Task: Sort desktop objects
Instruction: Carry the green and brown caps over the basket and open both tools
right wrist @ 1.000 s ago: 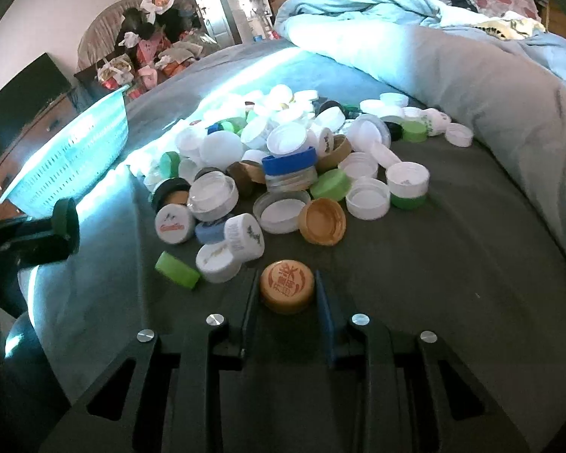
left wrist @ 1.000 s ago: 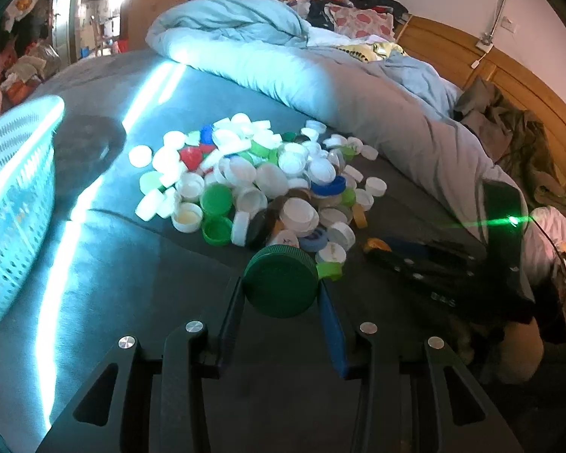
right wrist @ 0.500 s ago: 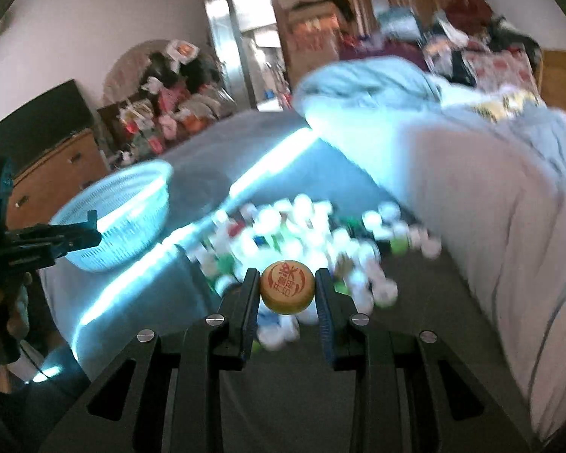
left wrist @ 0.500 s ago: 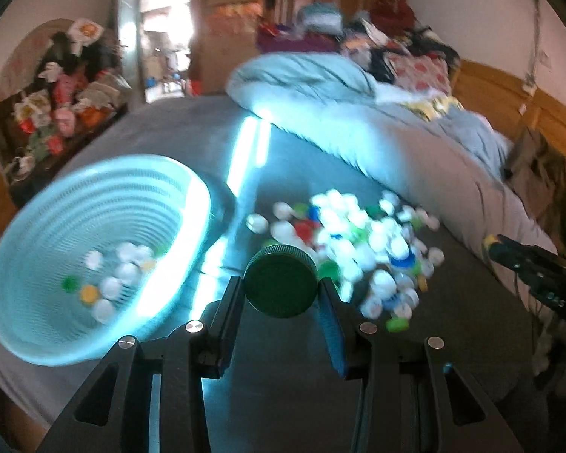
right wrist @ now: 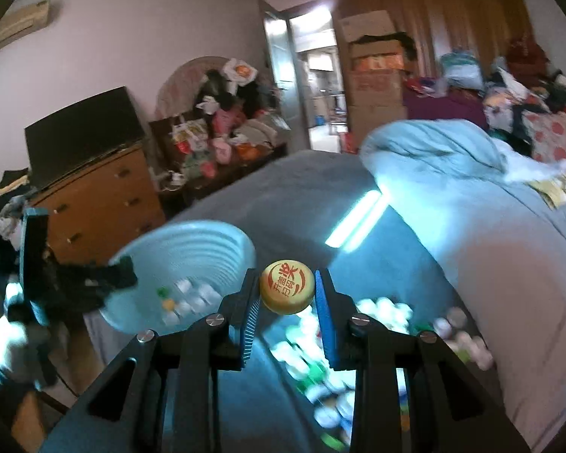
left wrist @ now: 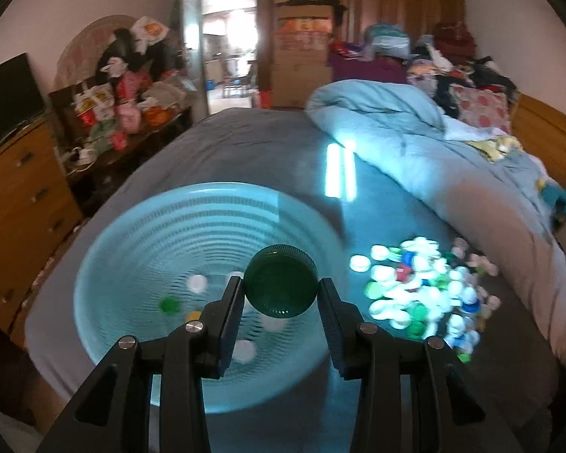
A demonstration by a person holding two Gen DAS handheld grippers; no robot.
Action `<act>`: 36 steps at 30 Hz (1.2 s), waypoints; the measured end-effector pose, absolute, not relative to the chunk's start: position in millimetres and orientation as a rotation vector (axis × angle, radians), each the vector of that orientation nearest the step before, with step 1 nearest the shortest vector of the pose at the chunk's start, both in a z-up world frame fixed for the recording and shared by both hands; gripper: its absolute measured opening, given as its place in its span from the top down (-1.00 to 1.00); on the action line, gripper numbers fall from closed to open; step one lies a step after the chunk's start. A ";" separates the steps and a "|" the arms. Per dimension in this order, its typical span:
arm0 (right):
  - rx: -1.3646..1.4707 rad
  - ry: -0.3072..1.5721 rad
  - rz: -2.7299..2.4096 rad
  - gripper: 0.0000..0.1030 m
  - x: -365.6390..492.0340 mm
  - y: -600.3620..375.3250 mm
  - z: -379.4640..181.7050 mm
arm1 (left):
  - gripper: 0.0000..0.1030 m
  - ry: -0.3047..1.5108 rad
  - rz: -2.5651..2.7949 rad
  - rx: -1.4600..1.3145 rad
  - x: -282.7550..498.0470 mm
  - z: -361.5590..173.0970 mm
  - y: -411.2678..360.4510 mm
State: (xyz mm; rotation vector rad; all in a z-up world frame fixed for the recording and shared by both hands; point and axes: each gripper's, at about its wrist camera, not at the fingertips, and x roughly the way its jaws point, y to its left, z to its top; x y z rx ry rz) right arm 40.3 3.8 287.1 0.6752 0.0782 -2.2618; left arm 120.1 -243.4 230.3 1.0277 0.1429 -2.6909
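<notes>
Left wrist view: the left gripper (left wrist: 281,290) has its jaws pinching a dark green cap (left wrist: 280,281) above the pale blue basket (left wrist: 139,234) on the bed (left wrist: 245,139); a blurred cap pile (left wrist: 419,288) lies to the right.

Right wrist view: the right gripper (right wrist: 286,293) has its jaws pinching an orange cap (right wrist: 286,291) above the bed, the basket at left.

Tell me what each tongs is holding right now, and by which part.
Left tongs: a large dark green plastic bottle cap, pinched across its ribbed rim. Right tongs: a round yellow-orange cap with red print, gripped across its side edges.

both grippers (left wrist: 281,290) (right wrist: 286,294) raised, jaws clamped
</notes>
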 end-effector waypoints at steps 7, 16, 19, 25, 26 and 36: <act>0.705 0.175 -2.124 0.50 29.7 -94.1 316.5 | 0.17 0.035 -2.576 1.119 108.6 228.9 -279.7; 0.903 0.250 -1.951 0.50 16.9 -187.9 302.1 | 0.17 0.013 -2.492 1.236 102.8 215.5 -313.8; 0.929 0.245 -1.925 0.50 17.0 -196.9 297.1 | 0.17 0.018 -2.494 1.244 102.6 215.2 -318.6; 0.941 0.250 -1.910 0.50 23.7 -198.6 295.3 | 0.17 0.009 -2.496 1.248 99.4 219.7 -327.4; 0.943 0.251 -1.909 0.50 24.1 -196.2 294.0 | 0.17 0.010 -2.497 1.247 99.2 220.9 -328.8; 0.958 0.260 -1.894 0.50 24.1 -197.2 294.8 | 0.17 0.020 -2.494 1.238 95.2 224.9 -334.3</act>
